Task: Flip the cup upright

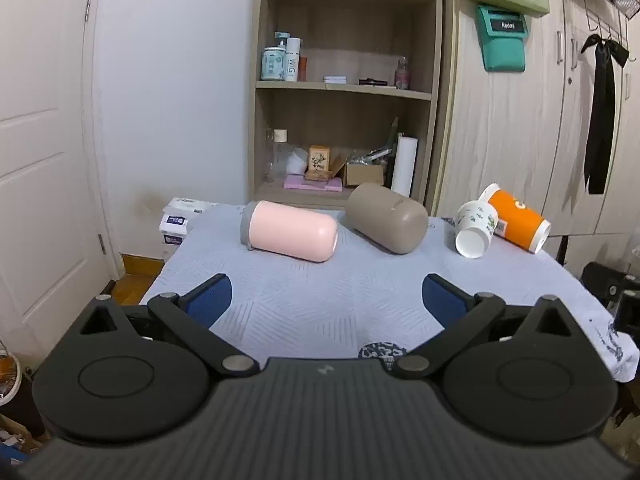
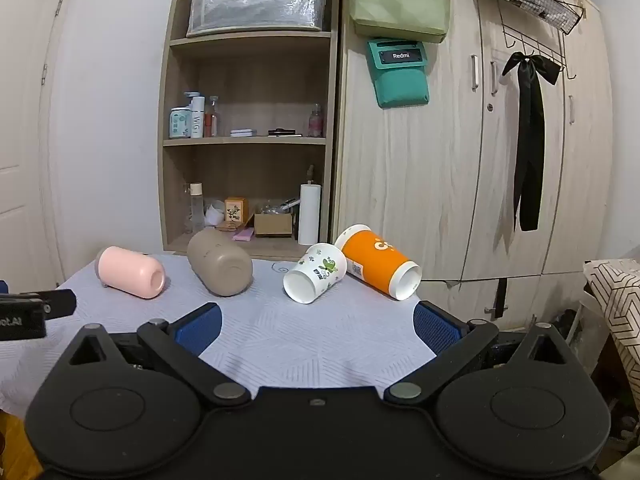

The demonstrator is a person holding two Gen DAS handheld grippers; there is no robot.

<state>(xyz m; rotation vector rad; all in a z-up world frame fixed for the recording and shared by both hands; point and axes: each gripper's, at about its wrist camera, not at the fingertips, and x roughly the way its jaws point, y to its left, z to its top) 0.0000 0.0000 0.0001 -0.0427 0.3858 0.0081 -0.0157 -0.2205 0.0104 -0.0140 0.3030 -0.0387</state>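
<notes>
Several cups lie on their sides on a table with a pale blue-grey cloth [image 1: 320, 312]. From left to right: a pink cup [image 1: 292, 230] [image 2: 130, 273], a taupe cup [image 1: 386, 217] [image 2: 220, 266], a small white cup with green print [image 1: 476, 229] [image 2: 314, 273], and an orange paper cup [image 1: 518, 218] [image 2: 378, 262]. My left gripper [image 1: 326, 300] is open and empty, a short way in front of the pink and taupe cups. My right gripper [image 2: 318, 326] is open and empty, just in front of the white cup.
A wooden shelf unit [image 1: 344, 88] with bottles and boxes stands behind the table. A wardrobe [image 2: 460, 160] with a teal pouch and a black ribbon is at the right. A white door [image 1: 40, 140] is at the left. Tissue packs [image 1: 176, 224] lie beyond the table's far left corner.
</notes>
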